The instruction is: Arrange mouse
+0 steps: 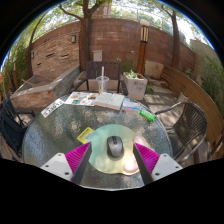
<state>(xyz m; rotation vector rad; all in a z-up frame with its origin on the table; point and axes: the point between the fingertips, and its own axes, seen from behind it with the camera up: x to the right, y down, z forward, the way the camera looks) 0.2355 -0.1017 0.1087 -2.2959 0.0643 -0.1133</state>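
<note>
A dark grey computer mouse (pixel 114 147) lies on a pale green mouse mat (pixel 113 160) with a pink wrist rest (pixel 129 167), on a round glass table (pixel 60 130). My gripper (pixel 113 157) is open, its magenta pads (pixel 78 156) spread wide to either side. The mouse stands between the fingers, with a clear gap on each side, resting on the mat.
Magazines and papers (pixel 95 99) lie on the far side of the table, with a yellow note (pixel 86 133) and a green object (pixel 147 115). Metal chairs (pixel 190 122) stand around the table. Beyond are planters (pixel 134 85) and a brick wall (pixel 110 45).
</note>
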